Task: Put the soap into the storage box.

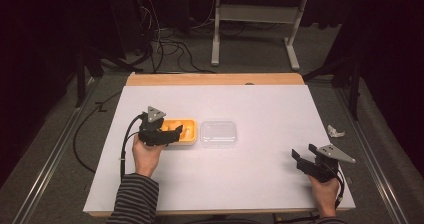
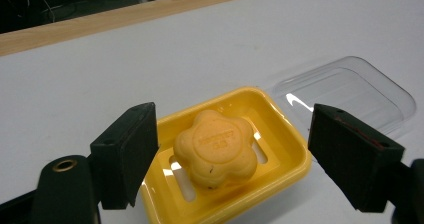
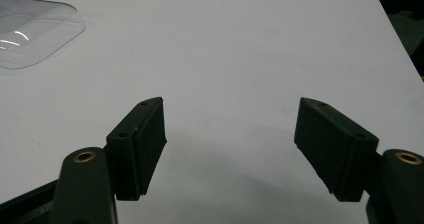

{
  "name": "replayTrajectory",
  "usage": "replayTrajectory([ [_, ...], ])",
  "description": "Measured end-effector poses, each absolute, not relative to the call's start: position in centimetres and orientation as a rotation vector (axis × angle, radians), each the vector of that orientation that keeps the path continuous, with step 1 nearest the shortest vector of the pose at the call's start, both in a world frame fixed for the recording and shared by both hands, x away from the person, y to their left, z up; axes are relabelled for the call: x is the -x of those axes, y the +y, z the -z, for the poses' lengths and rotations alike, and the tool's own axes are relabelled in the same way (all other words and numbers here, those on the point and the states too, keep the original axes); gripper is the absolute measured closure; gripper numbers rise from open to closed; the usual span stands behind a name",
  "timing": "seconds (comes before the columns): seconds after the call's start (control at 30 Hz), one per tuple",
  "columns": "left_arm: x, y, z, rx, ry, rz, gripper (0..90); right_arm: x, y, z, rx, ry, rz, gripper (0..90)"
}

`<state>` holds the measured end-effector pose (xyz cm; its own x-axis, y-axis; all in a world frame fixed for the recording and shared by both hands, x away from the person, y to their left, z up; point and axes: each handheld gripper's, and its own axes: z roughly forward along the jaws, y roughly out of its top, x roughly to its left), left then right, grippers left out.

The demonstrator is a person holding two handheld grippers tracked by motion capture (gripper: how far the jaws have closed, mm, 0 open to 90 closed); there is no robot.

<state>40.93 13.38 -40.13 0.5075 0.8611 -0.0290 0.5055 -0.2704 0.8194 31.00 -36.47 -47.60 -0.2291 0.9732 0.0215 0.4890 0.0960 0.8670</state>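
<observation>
Between your left gripper's (image 2: pixel 230 154) wide-spread jaws sits the orange flower-shaped soap (image 2: pixel 216 147), untouched in its yellow dish (image 2: pixel 280 121); the clear lid (image 2: pixel 350 91) lies just beside. Your right gripper (image 3: pixel 230 149) hangs open, well apart, over the bare white table (image 3: pixel 250 44).

The high view is dim and grainy: the white table top (image 1: pixel 260 109) catches most of the light while the floor and room beyond sink into near black. Light falls from above, leaving soft, weak shadows. In the left gripper view the orange soap (image 2: pixel 216 146) is sharp, its embossed lettering blurred, and white glare streaks cross the clear lid (image 2: pixel 350 91) and the yellow soap dish (image 2: pixel 280 134). In the right gripper view a faint broad shadow lies between the jaws, which are slightly soft.
</observation>
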Motion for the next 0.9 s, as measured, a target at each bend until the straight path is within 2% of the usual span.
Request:
replayTrajectory([
  [0.9,-36.6,16.2,39.4,-1.819,1.122,-0.526,20.9,-31.1,-36.4,47.6,-1.441,1.792,-1.042,29.0],
])
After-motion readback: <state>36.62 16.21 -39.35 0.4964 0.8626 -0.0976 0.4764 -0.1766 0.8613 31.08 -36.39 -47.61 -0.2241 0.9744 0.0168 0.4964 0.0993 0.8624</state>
